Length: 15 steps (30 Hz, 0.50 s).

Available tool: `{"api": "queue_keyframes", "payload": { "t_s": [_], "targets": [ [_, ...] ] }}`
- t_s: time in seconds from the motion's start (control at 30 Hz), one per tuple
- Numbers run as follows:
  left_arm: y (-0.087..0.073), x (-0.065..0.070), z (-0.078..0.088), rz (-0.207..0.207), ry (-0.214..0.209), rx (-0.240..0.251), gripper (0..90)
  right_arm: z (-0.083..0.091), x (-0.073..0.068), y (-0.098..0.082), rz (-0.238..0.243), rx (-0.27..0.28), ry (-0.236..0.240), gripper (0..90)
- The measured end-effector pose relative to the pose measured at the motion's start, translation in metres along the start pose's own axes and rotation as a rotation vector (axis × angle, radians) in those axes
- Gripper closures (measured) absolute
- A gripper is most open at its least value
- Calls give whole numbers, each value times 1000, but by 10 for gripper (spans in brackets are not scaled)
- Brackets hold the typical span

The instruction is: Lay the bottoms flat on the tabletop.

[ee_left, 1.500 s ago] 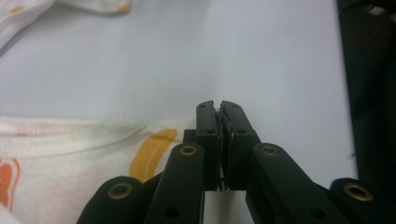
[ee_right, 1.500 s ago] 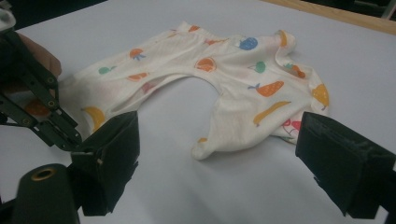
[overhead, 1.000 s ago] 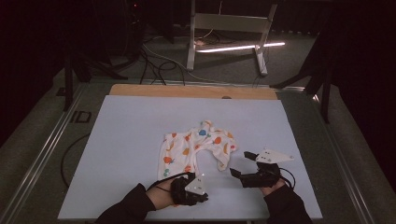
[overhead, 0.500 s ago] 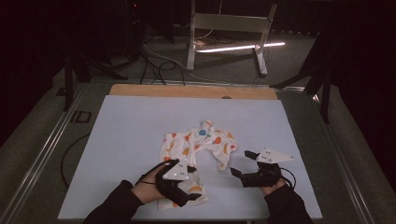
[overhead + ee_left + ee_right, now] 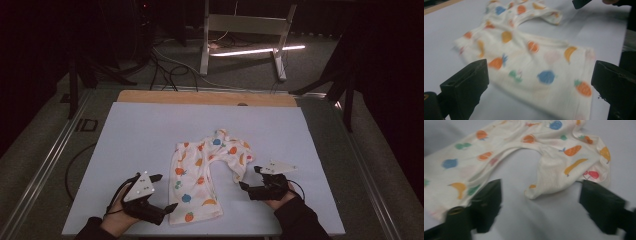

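A small cream garment point(image 5: 207, 175) printed with coloured fruit lies flat on the white table top point(image 5: 125, 140); it looks like baby trousers with two legs. My left gripper point(image 5: 166, 191) is open just left of the long leg's hem, apart from the cloth. The left gripper view has that leg point(image 5: 529, 55) spread beyond the wide-apart jaws of this gripper point(image 5: 540, 77). My right gripper point(image 5: 249, 177) is open beside the short right leg. Seen along its own jaws, the right gripper point(image 5: 544, 202) faces the leg's folded end point(image 5: 564, 162) with nothing held.
A wooden strip point(image 5: 200, 97) runs along the table's far edge. A metal stand point(image 5: 240, 35) and a lit light bar point(image 5: 255, 51) sit on the dark floor beyond. Metal rails point(image 5: 45, 170) border both sides of the table.
My left gripper has slid left, off the garment's lower leg. That leg now lies stretched out toward the front edge. The right gripper has barely moved.
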<state>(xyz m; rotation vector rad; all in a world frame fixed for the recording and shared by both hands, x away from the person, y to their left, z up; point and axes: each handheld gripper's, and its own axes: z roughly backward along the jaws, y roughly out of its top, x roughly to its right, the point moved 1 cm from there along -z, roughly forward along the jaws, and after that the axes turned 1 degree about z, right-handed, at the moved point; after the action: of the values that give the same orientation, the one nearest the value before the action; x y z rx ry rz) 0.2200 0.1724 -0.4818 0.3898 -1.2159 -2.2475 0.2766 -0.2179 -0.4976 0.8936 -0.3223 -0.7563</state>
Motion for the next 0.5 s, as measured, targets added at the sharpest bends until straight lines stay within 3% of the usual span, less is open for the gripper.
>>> {"api": "queue_keyframes", "payload": {
  "t_s": [0.13,0.2,0.27,0.37,0.5],
  "targets": [
    [-13,-2,8,33,78,18,13,-19,-2,-7,-1,-59,-36,347],
    [-16,-5,8,48,94,23,13,-25,-2,-9,-17,-90,-47,531],
    [-17,-6,5,51,107,22,13,-28,0,-9,-5,-120,-86,619],
    [-18,-6,2,52,106,22,13,-28,6,-12,-5,-145,-99,840],
    [-18,-6,2,59,105,28,13,-19,8,-6,-22,-124,-127,869]
  ]
}}
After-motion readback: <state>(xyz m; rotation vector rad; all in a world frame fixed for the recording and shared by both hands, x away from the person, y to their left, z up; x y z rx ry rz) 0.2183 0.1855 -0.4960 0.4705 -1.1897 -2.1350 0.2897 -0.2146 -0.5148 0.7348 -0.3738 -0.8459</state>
